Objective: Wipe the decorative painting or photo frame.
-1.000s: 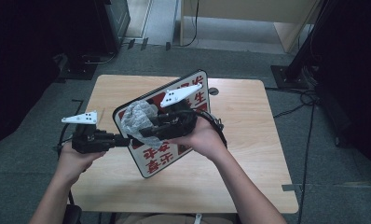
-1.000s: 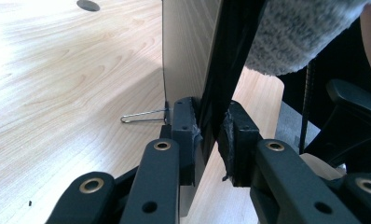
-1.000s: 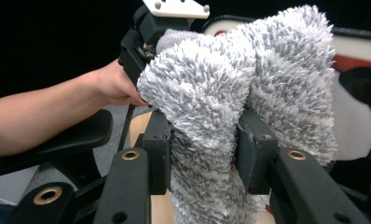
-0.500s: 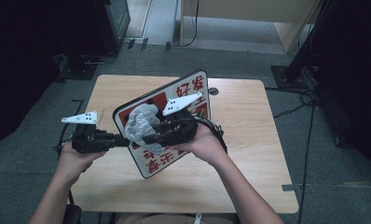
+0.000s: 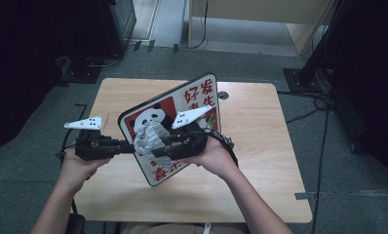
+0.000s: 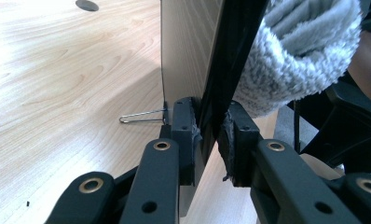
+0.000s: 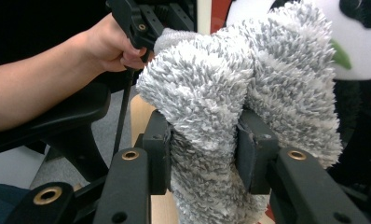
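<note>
The panda sign board (image 5: 194, 105) stands tilted above the tabletop (image 5: 260, 146), its left edge pinched between the left gripper (image 6: 211, 135)'s closed fingers. The right gripper (image 7: 204, 149)'s fingers clamp a fluffy grey cloth (image 7: 239, 84) against the board's printed face. Pressing hard likely twists the board out of that thin edge grip, and the bunched cloth could slip free.

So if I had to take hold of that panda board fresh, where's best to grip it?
Grip the board by its thin edge, coming in from the side as the left tool does. It stands tilted on the table, so its edges are exposed for pinching.
</note>
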{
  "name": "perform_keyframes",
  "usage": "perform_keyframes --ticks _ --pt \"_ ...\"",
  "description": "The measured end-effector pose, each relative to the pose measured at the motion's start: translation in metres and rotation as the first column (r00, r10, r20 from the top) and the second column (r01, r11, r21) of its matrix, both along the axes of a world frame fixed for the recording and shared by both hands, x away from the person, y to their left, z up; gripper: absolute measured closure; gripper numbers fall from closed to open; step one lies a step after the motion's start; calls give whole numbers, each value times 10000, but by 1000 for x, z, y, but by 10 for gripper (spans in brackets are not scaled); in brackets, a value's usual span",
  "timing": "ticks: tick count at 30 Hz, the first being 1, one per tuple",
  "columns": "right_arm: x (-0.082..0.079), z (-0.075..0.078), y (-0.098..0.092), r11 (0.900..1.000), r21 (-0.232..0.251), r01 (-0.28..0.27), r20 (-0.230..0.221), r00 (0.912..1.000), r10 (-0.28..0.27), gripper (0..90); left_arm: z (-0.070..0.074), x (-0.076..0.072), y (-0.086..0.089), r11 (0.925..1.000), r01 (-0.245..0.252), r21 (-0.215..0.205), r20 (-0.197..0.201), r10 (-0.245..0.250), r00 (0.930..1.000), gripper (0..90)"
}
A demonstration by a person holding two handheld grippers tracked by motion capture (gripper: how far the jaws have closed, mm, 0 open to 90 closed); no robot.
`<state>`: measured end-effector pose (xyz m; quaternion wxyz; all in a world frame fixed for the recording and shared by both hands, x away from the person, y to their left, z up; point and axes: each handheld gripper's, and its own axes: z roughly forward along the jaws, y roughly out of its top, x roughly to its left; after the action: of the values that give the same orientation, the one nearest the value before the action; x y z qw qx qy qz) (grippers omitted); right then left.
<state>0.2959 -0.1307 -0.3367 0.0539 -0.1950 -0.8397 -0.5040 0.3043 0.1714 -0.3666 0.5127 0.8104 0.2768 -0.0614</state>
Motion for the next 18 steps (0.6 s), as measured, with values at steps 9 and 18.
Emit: perform_keyframes --ticks 9,18 --pt "-2 -15 -3 9999 132 -80 -146 9999 82 619 0 0 0 10000 13 13 6 -13 10000 769" --pt "-4 -27 -4 9999 98 -136 -283 9995 138 619 0 0 0 10000 7 -2 -19 -7 10000 768"
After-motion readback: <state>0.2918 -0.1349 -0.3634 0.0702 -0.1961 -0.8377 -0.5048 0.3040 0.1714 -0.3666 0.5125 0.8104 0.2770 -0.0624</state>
